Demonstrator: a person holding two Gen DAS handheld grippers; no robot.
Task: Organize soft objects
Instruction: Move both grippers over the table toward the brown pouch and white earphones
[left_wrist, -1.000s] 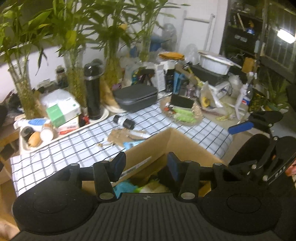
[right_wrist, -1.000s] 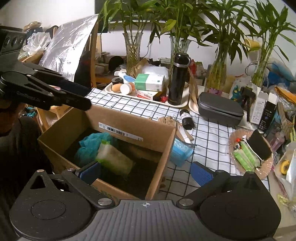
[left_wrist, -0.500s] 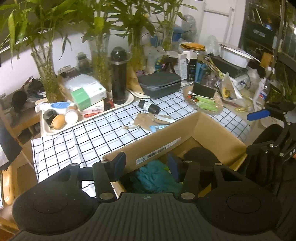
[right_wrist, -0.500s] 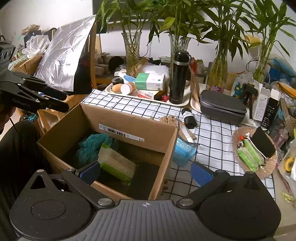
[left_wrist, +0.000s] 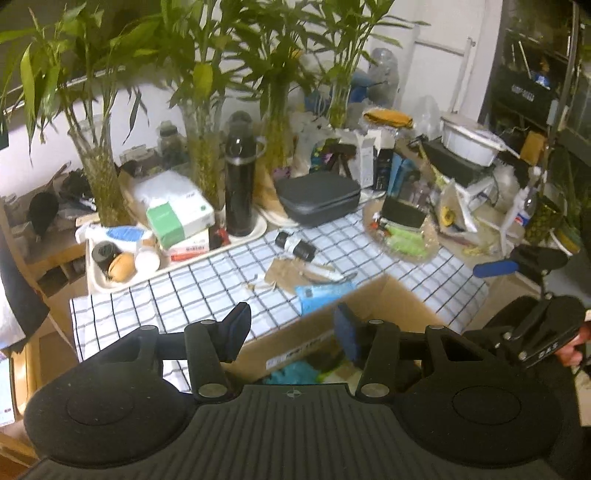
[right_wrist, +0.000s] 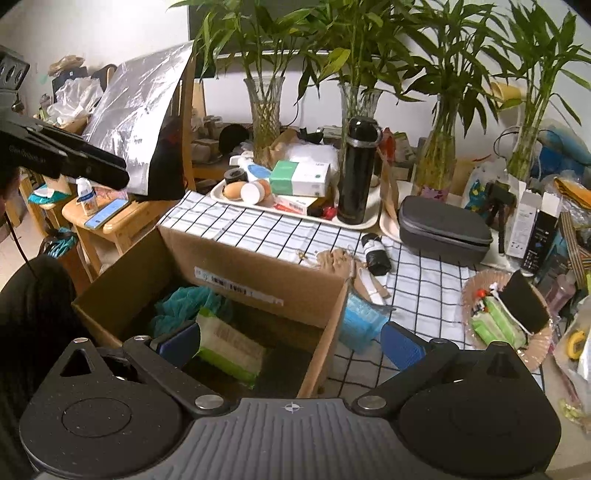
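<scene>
Beside the box (right_wrist: 258, 273), that soft blue pack (right_wrist: 356, 321) wants a mid-body pinch; both tools, left (left_wrist: 291, 330) and right (right_wrist: 291, 341), gape empty.

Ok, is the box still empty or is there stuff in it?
Not empty. The box is open-topped and holds a teal cloth and a green-and-white pack, both lying on its floor. The rest of the floor looks dark and bare.
</scene>
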